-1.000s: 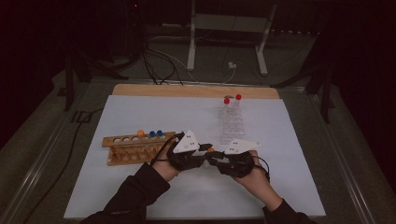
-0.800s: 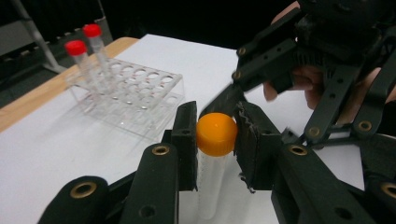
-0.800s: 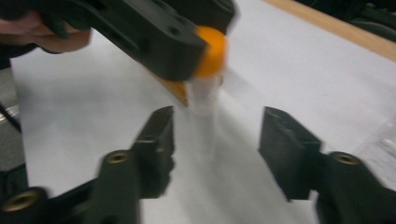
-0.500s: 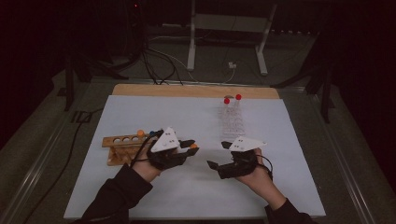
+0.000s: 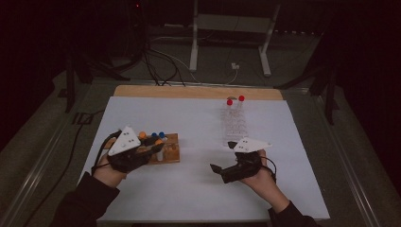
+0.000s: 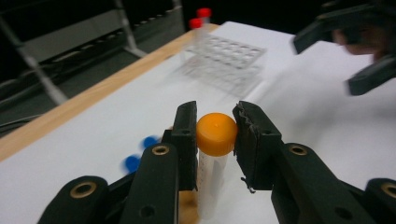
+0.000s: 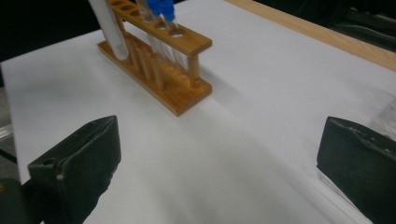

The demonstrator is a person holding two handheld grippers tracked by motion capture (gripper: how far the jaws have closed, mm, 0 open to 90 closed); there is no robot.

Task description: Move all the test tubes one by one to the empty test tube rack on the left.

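Gripping an orange-capped tube (image 6: 212, 154) just under its cap, the left gripper (image 5: 158, 147) holds it upright over the wooden rack (image 5: 171, 150) near the table's left edge, seemingly for slotting in, while the right gripper (image 5: 221, 161), jaws just spread empty, waits mid-table.

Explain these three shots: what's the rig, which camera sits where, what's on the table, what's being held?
No robot here: a person holds a hand-held two-jaw gripper in each hand. The high view looks down from above the person's side of the table, which has a white surface. The other two cameras ride on the grippers and look along their black jaws.

On the table stand a wooden rack with blue-capped tubes and a clear rack with two red-capped tubes.

The left gripper is shut on an orange-capped tube, held by its cap near the wooden rack. The right gripper has just been opening; its jaws stand wide with nothing between them.
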